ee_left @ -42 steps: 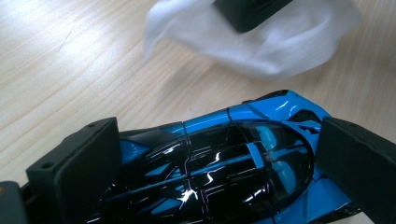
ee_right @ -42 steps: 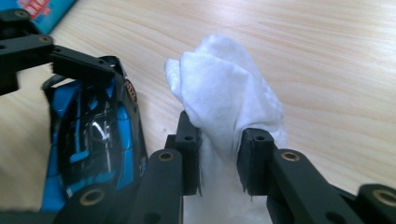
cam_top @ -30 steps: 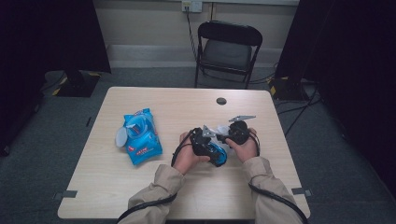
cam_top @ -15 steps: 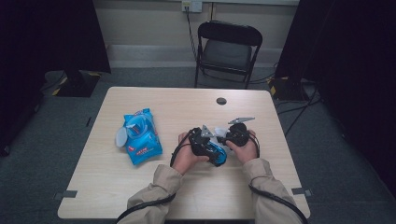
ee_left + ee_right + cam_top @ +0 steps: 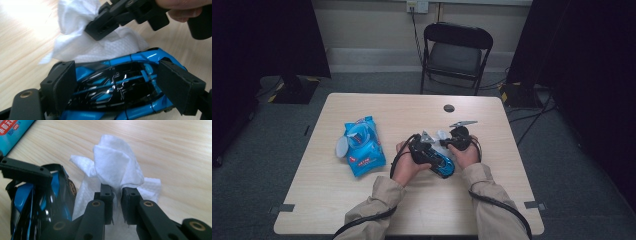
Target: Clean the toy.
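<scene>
The left gripper (image 5: 117, 85) stands with its jaws spread wide around a blue and black toy car (image 5: 117, 87), one pad at each end of the car body. In the left gripper view, the left pad lies against the car's dark end and the right pad sits at the blue end; whether both pads press firmly on the body cannot be told. These jaws have just been closing in on the car, which lies between them. The right gripper (image 5: 117, 206) is clenched on a white wipe (image 5: 117, 167): its two jaws stand nearly together with a fold of the sheet pinched between the pads, and the rest of the wipe rises in a crumpled bunch beyond the tips. These jaws have just been closing, with the wipe between them. In the left gripper view the right gripper's jaws enter from above, clamped on the wipe just beyond the far side of the car, and the wipe's lower edge touches the car's upper flank. In the right gripper view the car sits just to the left of the clamped jaws, with one jaw of the left gripper across its top. In the high view both grippers meet near the middle of the wooden table (image 5: 512, 200), and a blue wipe pack (image 5: 362, 145) lies well apart to the left of the left gripper.
</scene>
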`<state>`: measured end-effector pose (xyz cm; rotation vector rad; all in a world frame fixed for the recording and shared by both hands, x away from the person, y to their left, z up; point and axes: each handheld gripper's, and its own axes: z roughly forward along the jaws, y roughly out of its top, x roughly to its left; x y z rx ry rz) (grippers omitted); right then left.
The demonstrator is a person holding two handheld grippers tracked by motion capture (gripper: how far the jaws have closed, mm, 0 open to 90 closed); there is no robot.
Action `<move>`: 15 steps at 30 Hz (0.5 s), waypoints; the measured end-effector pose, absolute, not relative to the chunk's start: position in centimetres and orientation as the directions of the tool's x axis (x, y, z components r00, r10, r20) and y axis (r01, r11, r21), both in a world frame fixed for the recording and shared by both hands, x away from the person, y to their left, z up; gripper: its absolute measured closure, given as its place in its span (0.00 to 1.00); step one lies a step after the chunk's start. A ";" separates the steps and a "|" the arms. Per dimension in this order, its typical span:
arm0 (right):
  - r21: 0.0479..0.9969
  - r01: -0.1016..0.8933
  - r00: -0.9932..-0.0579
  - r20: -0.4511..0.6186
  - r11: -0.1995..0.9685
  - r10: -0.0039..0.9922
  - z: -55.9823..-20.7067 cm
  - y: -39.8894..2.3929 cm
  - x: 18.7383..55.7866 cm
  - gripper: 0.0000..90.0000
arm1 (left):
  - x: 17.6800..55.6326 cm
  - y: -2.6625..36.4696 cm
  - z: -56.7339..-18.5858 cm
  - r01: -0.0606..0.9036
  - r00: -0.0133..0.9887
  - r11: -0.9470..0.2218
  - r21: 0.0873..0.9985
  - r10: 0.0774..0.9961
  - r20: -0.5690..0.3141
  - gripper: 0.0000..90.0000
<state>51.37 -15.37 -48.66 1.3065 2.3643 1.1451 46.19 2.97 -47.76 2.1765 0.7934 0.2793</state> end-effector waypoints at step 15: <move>0.679 0.653 -0.645 0.265 0.336 0.717 -49.5 -12.8 52.2 0.90 | 46.6 3.2 -48.2 0.472 0.766 -0.452 0.757 0.635 -0.099 0.18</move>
